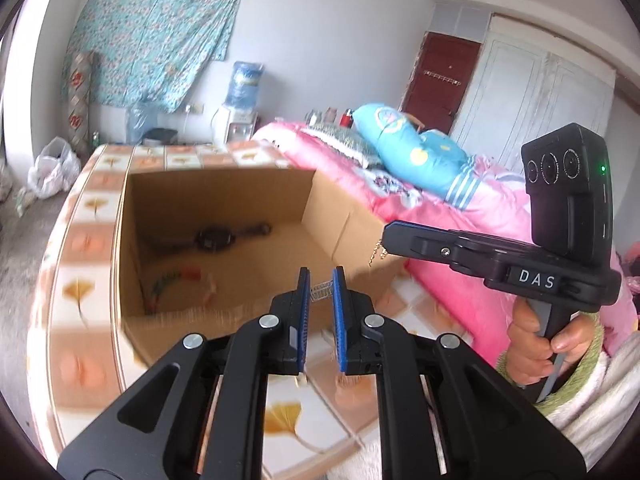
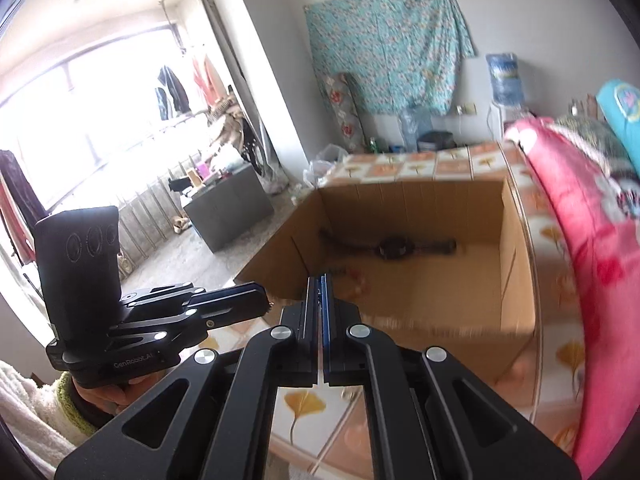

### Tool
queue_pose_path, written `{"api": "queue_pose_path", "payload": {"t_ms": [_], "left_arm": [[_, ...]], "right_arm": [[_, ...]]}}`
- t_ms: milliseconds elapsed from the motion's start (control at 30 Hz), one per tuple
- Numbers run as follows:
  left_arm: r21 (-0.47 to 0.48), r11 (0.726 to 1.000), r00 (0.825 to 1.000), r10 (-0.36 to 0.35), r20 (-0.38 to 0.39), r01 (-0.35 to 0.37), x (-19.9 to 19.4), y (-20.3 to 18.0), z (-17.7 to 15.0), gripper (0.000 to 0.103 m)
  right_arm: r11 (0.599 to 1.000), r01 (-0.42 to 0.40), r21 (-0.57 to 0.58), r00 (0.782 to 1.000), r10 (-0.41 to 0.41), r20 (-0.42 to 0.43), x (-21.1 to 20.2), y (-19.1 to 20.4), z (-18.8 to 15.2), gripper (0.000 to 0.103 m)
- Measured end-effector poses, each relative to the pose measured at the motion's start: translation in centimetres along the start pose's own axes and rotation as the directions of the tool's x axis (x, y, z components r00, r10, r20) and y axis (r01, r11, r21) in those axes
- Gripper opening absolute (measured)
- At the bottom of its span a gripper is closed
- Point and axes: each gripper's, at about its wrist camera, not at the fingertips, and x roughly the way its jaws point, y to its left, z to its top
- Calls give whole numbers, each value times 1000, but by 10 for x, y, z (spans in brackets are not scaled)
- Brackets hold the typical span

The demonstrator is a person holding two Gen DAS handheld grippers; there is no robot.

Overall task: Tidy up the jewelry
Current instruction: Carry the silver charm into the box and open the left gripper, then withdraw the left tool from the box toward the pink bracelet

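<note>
An open cardboard box (image 1: 224,208) (image 2: 412,280) stands on the table. A black wristwatch (image 1: 216,238) (image 2: 396,248) lies on its floor, beside a blurred red and green piece (image 1: 176,276). My left gripper (image 1: 322,292) hovers over the box's near edge, shut on a small silvery link piece (image 1: 322,289) pinched between its blue pads. In the right wrist view it (image 2: 267,304) sits to the left of the box. My right gripper (image 2: 321,286) has its jaws pressed together. From the left wrist view it (image 1: 386,240) hangs beside the box's right wall, with a thin gold chain (image 1: 375,255) dangling from its tip.
The table (image 1: 80,292) (image 2: 556,240) wears a cloth of white and orange squares with yellow leaves. A bed with a pink quilt (image 1: 440,232) (image 2: 592,240) borders it on the right. A hand (image 1: 536,344) grips the right handle. Bags and a water dispenser (image 1: 244,88) stand behind.
</note>
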Motion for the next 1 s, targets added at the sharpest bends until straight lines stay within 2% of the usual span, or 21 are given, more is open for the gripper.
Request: {"api": "queue_pose_path", "payload": {"t_ms": [100,200,367,500,633,767,900,1000], "left_arm": [[-23,1000,999,9,-42,-10,27,9,21,10],[-63,998,993,22,-116,-29,57,23,32,10],[-108,993,972,27,-231,-54,108,44,41,10],[-103,990,952,61,-301,-96,136,51,42,10],[-104,986,939,86,-332,-127,150,53,44,11],[-114,984,939,95,-331,-139,154,55,47,18],[-120,982,948,102,-302,-144,144,56,50,19],[-120,983,962,106,-252,-139,124,52,52,19]], "right_arm": [[1000,10,3,1000,-10,-12,14,-13,23,2],[998,24,63,994,-17,-105,45,-43,41,2],[984,40,176,969,5,-248,95,-91,46,2],[977,60,207,951,7,-310,120,-111,45,2],[975,78,208,946,-7,-323,126,-118,49,4],[974,83,210,952,-16,-305,122,-120,53,12],[978,84,193,962,-29,-270,110,-116,56,12],[981,77,180,974,-36,-222,90,-109,60,12]]}}
